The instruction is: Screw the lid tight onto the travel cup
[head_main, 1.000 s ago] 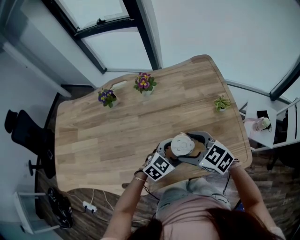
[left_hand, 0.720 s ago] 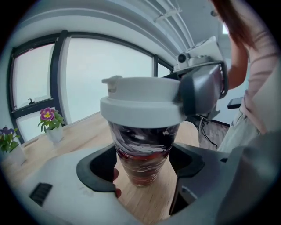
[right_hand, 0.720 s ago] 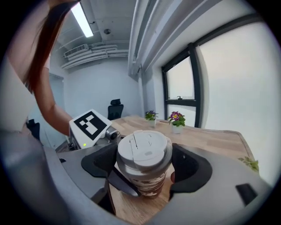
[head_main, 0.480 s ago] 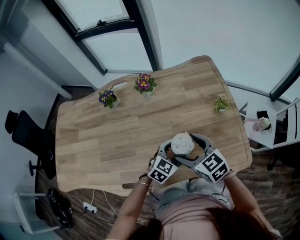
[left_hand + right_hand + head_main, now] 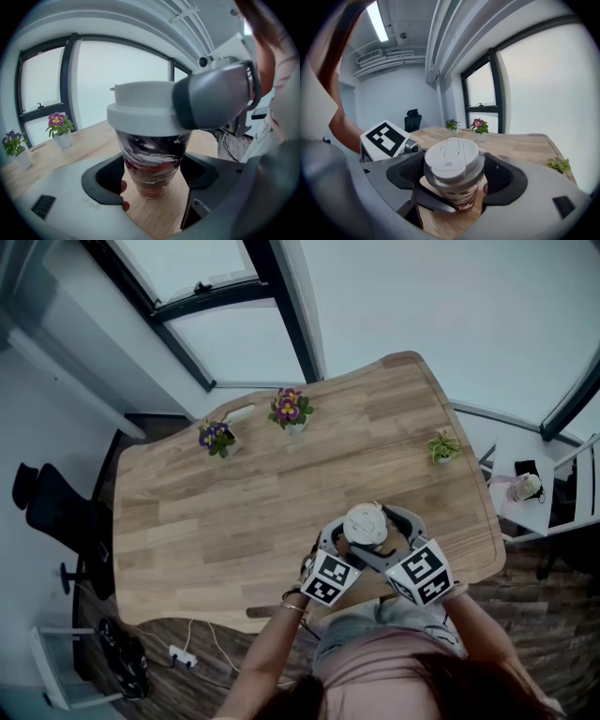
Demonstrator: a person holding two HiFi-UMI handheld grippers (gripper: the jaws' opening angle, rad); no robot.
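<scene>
Since a second ago the right gripper's marker cube has swung in toward the person. The cup has stayed put.

Head view:
- The cup [image 5: 366, 526] stands on the table [image 5: 234, 512] near the edge closest to the person.
- The left gripper [image 5: 345, 546] and right gripper [image 5: 381, 536] crowd it from either side.

Left gripper view:
- The jaws are closed round the cup's lower body, which is dark, patterned and smooth.
- The lid [image 5: 140, 115] sits above, with a jaw of the right gripper pressed on its rim.

Right gripper view:
- The jaws clamp the lid at its edge.
- The lid looks level on the cup.

Handling, my guess:
- The wall is rigid but slick and tapers downward, so the body could spin in the grip while the lid is turned.
- Hold it low and firm.
- The lid is light hard plastic. Take it by the rim, not the flip tab on top.
</scene>
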